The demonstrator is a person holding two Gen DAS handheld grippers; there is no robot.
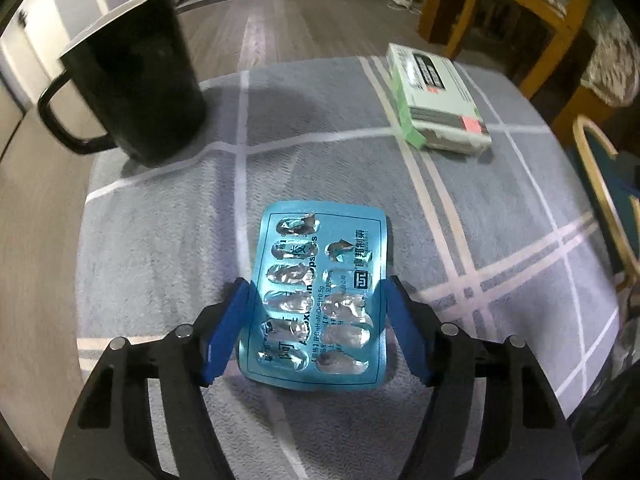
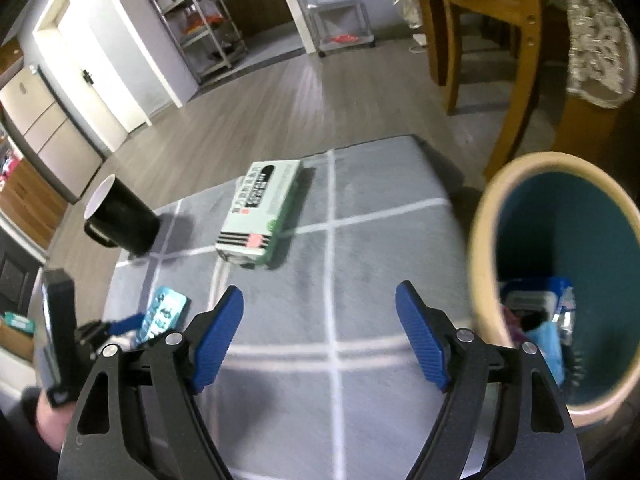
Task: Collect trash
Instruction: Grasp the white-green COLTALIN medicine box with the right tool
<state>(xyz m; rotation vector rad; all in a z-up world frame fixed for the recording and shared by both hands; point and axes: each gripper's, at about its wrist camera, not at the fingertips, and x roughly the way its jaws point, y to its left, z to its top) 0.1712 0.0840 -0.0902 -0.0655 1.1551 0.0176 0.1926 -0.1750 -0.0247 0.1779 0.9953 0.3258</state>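
Note:
A blue used pill blister pack (image 1: 318, 298) with emptied pockets sits between the blue fingers of my left gripper (image 1: 316, 288), which is shut on its two long edges, just above the grey checked tablecloth (image 1: 480, 220). In the right wrist view the same pack (image 2: 162, 314) shows at the left, held in the left gripper. My right gripper (image 2: 320, 308) is open and empty over the cloth. A teal bin with a beige rim (image 2: 488, 216) stands at the right, with wrappers (image 2: 548, 320) inside.
A black mug (image 1: 136, 84) stands at the cloth's far left (image 2: 120, 220). A green and white medicine box (image 1: 438, 98) lies at the far right (image 2: 262, 208). Wooden chairs (image 2: 516, 80) and a shelf rack (image 2: 200, 20) stand beyond on the wood floor.

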